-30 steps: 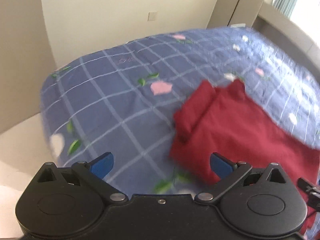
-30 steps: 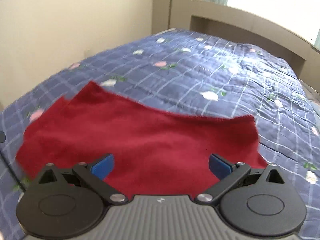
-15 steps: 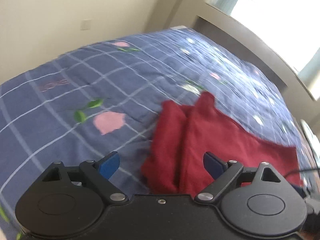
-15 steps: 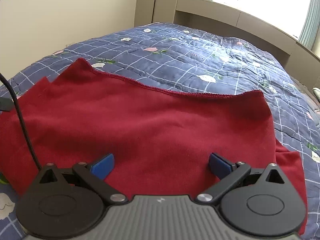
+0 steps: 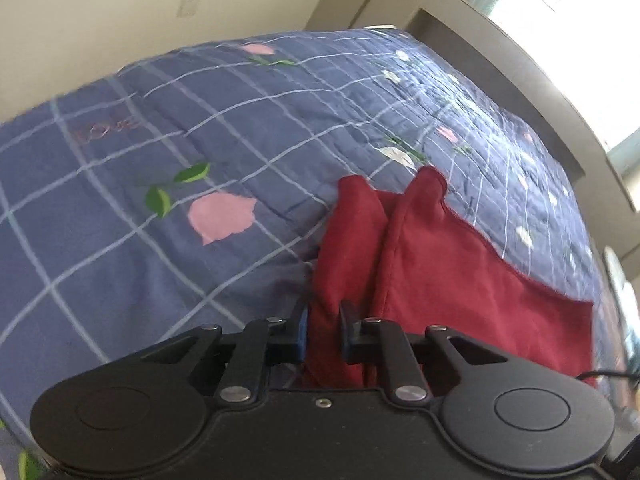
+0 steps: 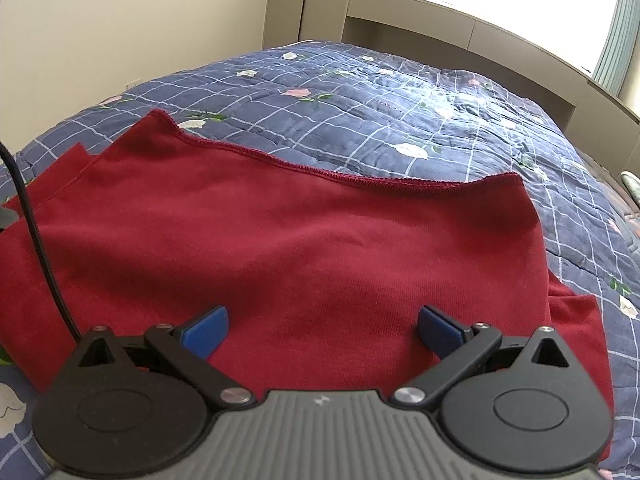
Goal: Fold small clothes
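A dark red garment [image 5: 440, 272] lies flat on the blue checked quilt [image 5: 140, 264]. In the left wrist view its left edge is folded into a thick strip. My left gripper [image 5: 323, 334] is closing its jaws on the near end of that strip, and the blue pads press the cloth from both sides. In the right wrist view the same red garment [image 6: 320, 232] spreads wide, its stitched hem at the far side. My right gripper [image 6: 322, 330] hangs open just above the garment's near part, with nothing pinched between its fingers.
The quilt [image 6: 400, 92] with flower prints covers the whole bed. A black cable [image 6: 36, 232] runs across the garment's left side in the right wrist view. Beige walls [image 5: 160, 8] and a window ledge [image 6: 480, 36] stand behind the bed.
My left gripper swung right and down to the garment's folded left edge and closed from wide open onto it. The right gripper sank slightly towards the cloth and stayed open.
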Demonstrator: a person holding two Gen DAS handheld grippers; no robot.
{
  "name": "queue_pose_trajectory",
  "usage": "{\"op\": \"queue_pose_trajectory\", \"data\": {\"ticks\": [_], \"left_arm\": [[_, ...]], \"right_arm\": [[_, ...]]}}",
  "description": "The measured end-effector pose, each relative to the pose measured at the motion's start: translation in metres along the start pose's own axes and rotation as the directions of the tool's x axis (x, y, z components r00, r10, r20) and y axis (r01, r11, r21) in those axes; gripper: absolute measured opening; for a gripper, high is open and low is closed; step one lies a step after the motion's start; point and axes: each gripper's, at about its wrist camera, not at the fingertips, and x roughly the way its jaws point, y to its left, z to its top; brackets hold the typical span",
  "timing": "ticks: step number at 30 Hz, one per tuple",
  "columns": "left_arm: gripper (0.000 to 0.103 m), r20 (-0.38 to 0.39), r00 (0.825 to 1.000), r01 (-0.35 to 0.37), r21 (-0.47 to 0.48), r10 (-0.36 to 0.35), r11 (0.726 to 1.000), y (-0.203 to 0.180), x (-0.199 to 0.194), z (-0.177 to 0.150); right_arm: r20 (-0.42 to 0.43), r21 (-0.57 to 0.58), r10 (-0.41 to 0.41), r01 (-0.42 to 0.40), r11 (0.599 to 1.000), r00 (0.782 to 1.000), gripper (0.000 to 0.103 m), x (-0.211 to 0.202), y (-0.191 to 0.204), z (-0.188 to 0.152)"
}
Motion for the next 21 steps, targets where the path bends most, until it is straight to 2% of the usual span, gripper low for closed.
{"op": "queue_pose_trajectory", "data": {"ticks": [4, 8, 18, 21], "left_arm": [[0.017, -0.043, 0.999, -0.015, -0.060, 0.012, 0.998, 0.009, 0.002, 0.001], [0.022, -0.055, 0.997, -0.047, -0.045, 0.044, 0.998, 0.004, 0.005, 0.005], [0.021, -0.098, 0.994, -0.043, -0.057, 0.037, 0.997, 0.012, -0.003, 0.006], [0.021, -0.103, 0.993, -0.061, -0.051, 0.056, 0.997, 0.015, -0.008, 0.004]], "right_arm": [[0.001, -0.009, 0.001, -0.001, 1.000, 1.000, 0.103, 0.001, -0.001, -0.001], [0.004, -0.017, 0.006, -0.006, 1.000, 1.000, 0.103, 0.001, -0.002, -0.004], [0.012, -0.024, 0.006, -0.005, 1.000, 1.000, 0.103, 0.002, -0.002, -0.006], [0.011, -0.033, 0.002, -0.002, 0.999, 1.000, 0.103, 0.003, 0.000, -0.007]]}}
